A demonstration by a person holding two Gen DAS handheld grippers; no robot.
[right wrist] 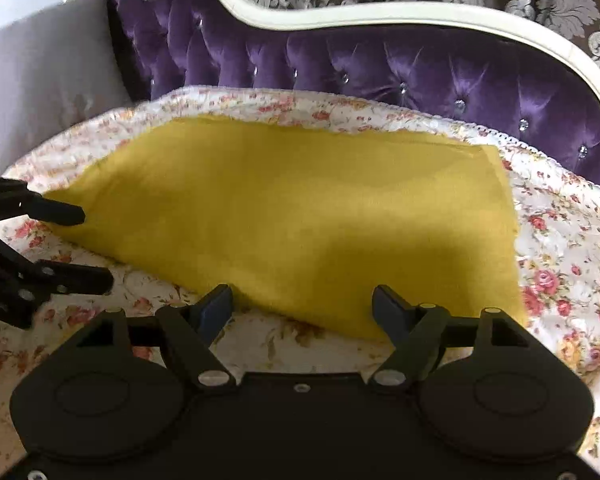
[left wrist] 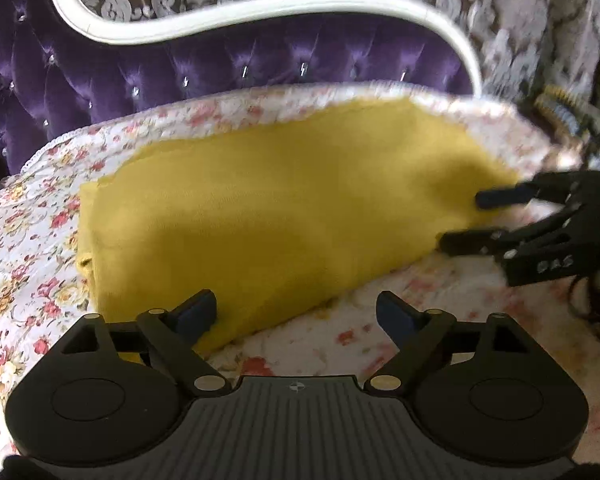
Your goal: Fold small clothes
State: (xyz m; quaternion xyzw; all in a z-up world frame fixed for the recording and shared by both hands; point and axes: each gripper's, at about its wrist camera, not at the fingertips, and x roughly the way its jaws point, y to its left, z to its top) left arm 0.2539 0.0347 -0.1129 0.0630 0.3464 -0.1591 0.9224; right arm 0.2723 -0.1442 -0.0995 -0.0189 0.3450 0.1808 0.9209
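Yellow cloth [left wrist: 284,208] is lying flat on the flowery bedspread [left wrist: 24,240], up toward the back edge by the purple headboard [left wrist: 220,64]. Left gripper [left wrist: 296,314] and right gripper [right wrist: 302,306] both sit at its near edge, jaws spread wide, not pinching anything.

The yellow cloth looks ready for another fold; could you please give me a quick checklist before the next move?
1. Yellow cloth lying flat on the floral cover: ok.
2. Left gripper open, nothing pinched: ok.
3. Right gripper open, cloth edge between the fingers but not pressed: ok.
4. Grippers at opposite ends of the near edge: ok.
5. Layers lined up underneath: cannot tell.
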